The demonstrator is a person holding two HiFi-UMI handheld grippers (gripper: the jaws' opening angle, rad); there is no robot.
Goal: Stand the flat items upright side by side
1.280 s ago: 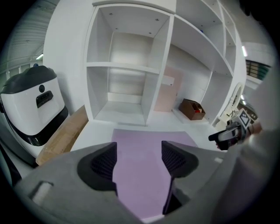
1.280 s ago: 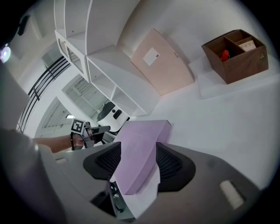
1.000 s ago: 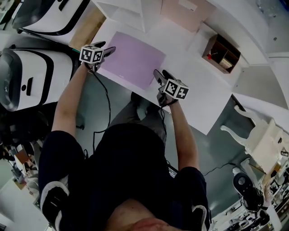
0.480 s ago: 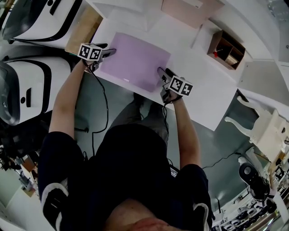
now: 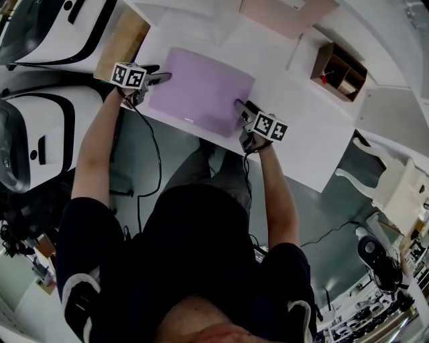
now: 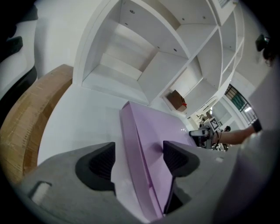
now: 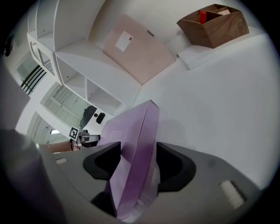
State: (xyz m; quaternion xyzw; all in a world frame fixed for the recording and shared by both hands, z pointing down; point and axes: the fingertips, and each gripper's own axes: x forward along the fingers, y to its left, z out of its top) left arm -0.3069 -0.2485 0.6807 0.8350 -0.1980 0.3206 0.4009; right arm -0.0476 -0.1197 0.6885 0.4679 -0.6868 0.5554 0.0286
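A flat purple box [image 5: 201,90] lies on the white table [image 5: 308,141]. My left gripper [image 5: 161,77] is at its left end. In the left gripper view the box's edge [image 6: 131,144] runs between the pads; the left pad [image 6: 98,164] stands apart from it over bare table. These jaws have just been opening, so my left gripper [image 6: 139,159] is open round the box. My right gripper [image 5: 239,107] is at the box's near right corner. In the right gripper view the box [image 7: 135,144] fills the gap, and my right gripper [image 7: 138,164] is shut on it.
A pale pink flat box [image 5: 285,13] leans at the back against the white shelf unit [image 6: 144,57]. A brown wooden organiser [image 5: 338,70] stands at the table's right. A cardboard-coloured board [image 5: 120,40] lies at the left edge. White machines stand on the floor to the left.
Both grippers have come down a little at the two ends of the purple box. The box keeps its place on the table.
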